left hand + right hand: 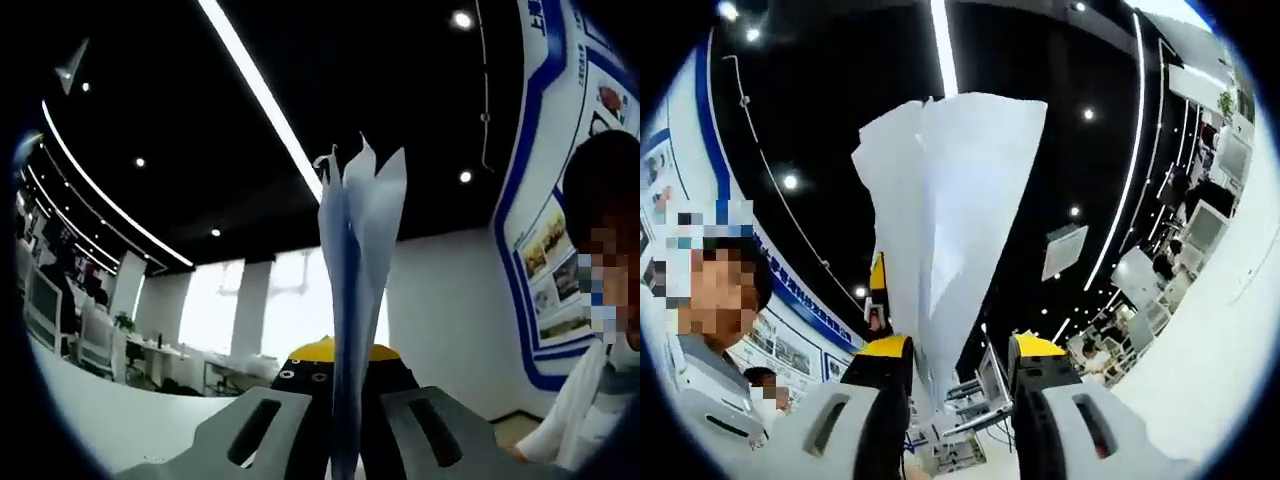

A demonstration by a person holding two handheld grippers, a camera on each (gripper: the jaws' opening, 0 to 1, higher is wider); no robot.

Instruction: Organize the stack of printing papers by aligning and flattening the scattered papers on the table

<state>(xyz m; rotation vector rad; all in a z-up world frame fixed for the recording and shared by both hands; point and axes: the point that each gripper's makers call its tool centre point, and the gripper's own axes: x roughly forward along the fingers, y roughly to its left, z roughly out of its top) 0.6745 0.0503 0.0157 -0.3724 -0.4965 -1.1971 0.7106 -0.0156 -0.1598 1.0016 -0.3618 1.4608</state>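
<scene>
Upright papers (940, 230) between jaws, open room beyond

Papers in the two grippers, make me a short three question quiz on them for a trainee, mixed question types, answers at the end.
1. True or false: in the left gripper view, the papers stand edge-on between the jaws of the left gripper.
2. Multiple choice: in the right gripper view, the papers rise between the jaws of the right gripper towards A) a floor, B) a dark ceiling with light strips, C) a shelf.
3. Fill in: the tips of the right gripper are coloured ____.

Key: 1 true; 2 B; 3 yellow.
</scene>
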